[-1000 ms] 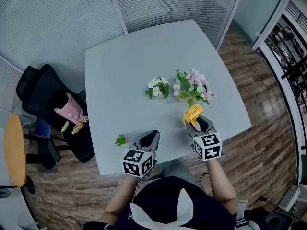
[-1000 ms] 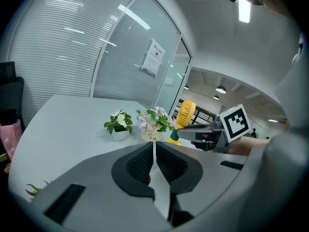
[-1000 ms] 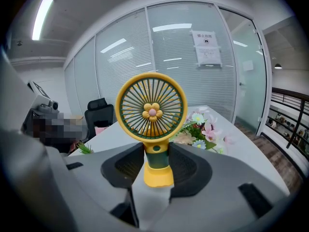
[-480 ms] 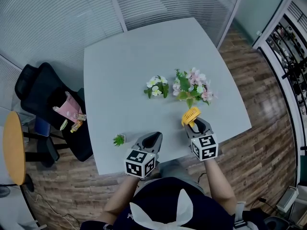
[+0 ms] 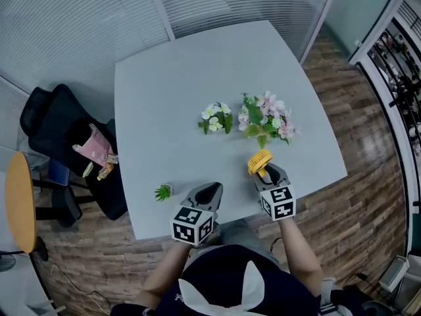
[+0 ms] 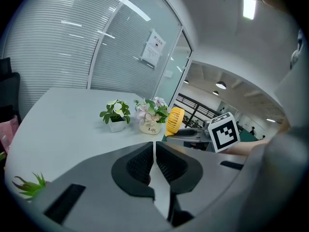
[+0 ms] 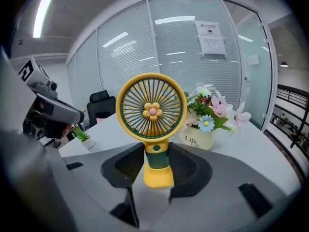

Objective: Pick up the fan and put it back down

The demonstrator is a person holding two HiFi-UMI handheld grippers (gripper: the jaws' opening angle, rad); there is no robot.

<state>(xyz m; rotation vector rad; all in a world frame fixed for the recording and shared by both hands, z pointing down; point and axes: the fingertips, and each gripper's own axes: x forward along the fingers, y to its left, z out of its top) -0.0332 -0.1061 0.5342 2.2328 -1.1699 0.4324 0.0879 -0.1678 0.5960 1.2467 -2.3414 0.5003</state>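
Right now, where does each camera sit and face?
Head view: on the person's head, steeply down at the table; left tongs, right tongs, forearms show.
Left gripper view: on left tongs, along its shut jaws across the table; right tongs at right.
Right gripper view: on right tongs, along jaws clamped on the fan; left tongs at left.
Shared: all show the fan.

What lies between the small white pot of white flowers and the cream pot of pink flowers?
Only a bare strip of the grey table, as the left gripper view shows.
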